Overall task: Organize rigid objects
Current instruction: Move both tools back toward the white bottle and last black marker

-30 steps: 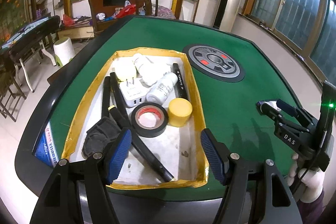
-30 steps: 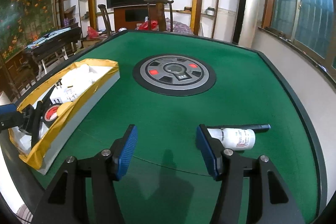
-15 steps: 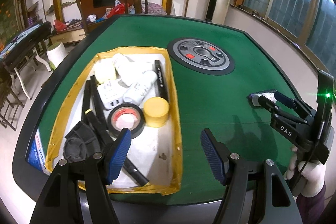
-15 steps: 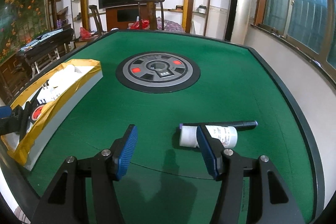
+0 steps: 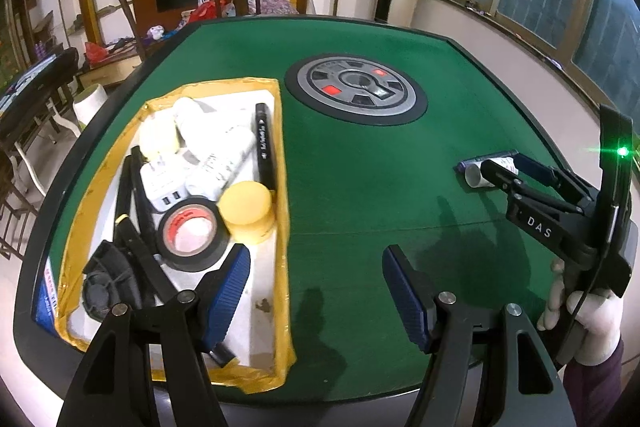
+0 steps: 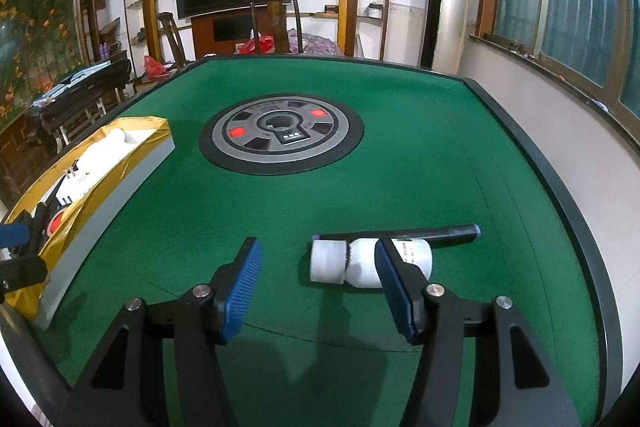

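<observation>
A white bottle [image 6: 344,263] lies on its side on the green felt with a dark marker pen [image 6: 436,231] touching its far side. My right gripper [image 6: 320,287] hovers just short of them, open and empty; its right finger overlaps the bottle's body in the view. From the left wrist view the right gripper [image 5: 505,167] reaches over the same bottle [image 5: 476,175]. My left gripper [image 5: 316,293] is open and empty above the right rim of the gold-edged tray [image 5: 285,163], which holds a black tape roll [image 5: 191,233], a yellow cylinder [image 5: 246,207], white bottles, a charger and a black pen.
A round grey control disc [image 6: 282,133] is set into the middle of the table. The table has a raised dark rim [image 6: 560,195]. A gloved hand [image 5: 584,315] holds the right gripper at the near right edge. Chairs and shelves stand beyond the table.
Both grippers slid right across the table. The tray shifted left in the left wrist view; the bottle and pen drifted left toward the gap between the right gripper's fingers.
</observation>
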Action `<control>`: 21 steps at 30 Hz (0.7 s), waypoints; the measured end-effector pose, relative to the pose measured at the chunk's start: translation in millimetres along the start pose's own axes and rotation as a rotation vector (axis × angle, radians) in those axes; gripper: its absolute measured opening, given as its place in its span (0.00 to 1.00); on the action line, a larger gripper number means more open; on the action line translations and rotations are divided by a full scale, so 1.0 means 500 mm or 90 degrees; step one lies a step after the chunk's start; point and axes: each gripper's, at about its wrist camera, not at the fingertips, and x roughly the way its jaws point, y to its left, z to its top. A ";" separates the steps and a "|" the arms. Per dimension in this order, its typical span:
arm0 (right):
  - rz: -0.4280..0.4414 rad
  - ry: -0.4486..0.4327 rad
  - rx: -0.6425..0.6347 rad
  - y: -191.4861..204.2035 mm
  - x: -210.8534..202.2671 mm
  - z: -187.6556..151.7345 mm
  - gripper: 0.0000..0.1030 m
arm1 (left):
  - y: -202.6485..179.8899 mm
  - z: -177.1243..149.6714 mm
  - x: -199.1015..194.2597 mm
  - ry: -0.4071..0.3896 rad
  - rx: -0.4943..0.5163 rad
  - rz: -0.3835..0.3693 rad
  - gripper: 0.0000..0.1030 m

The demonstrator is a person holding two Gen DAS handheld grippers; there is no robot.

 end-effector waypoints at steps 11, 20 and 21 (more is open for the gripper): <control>-0.002 0.008 0.041 -0.061 0.012 0.011 0.57 | -0.041 0.021 0.030 0.012 0.019 0.003 0.70; -0.064 -0.002 0.143 -0.211 0.031 0.045 0.59 | -0.103 0.042 0.045 0.022 0.055 -0.035 0.70; -0.073 -0.003 0.145 -0.216 0.035 0.042 0.59 | -0.112 0.045 0.051 0.026 0.061 -0.035 0.70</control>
